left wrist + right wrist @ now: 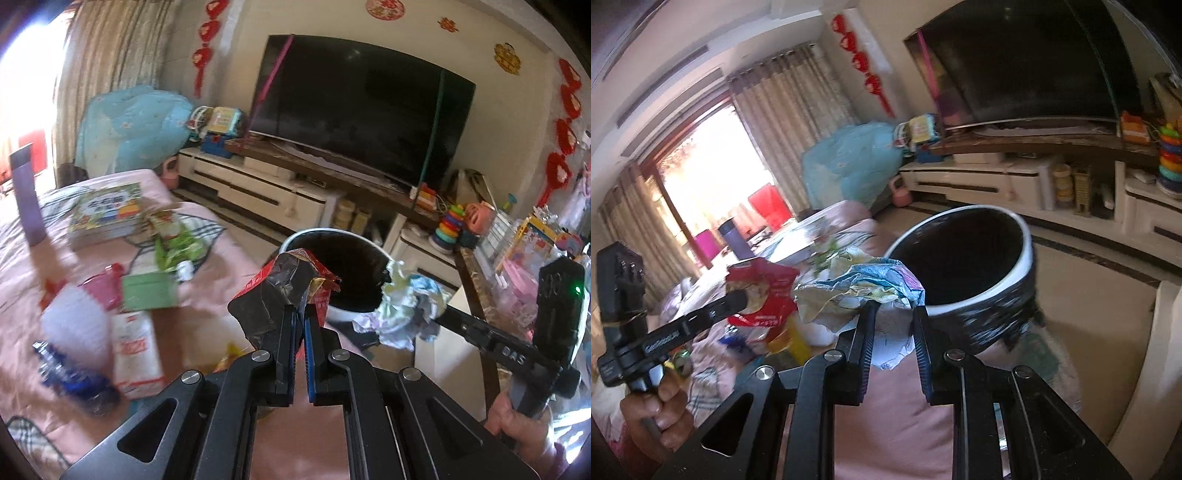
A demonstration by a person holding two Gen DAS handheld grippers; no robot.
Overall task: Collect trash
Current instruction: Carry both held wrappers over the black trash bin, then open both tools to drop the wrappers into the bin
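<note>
My left gripper (301, 314) is shut on a red snack wrapper (284, 291) with a dark foil inside, held just before the rim of the white trash bin (295, 236) with its black liner. My right gripper (892, 314) holds a crumpled ball of paper (860, 284), pale yellow and blue, at the bin's near rim (1027, 254); its fingers stand apart around the paper. The paper ball (406, 310) and the right gripper show in the left wrist view at the bin's right. The wrapper (764, 291) and left gripper show in the right wrist view at left.
A table with a pink cloth (22, 280) holds books (107, 210), a purple bottle (27, 192), a green box (149, 291), a white packet (135, 354), a blue bottle (74, 373) and green wrappers (177, 247). A TV (354, 107) on a white stand (258, 184) lies behind the bin.
</note>
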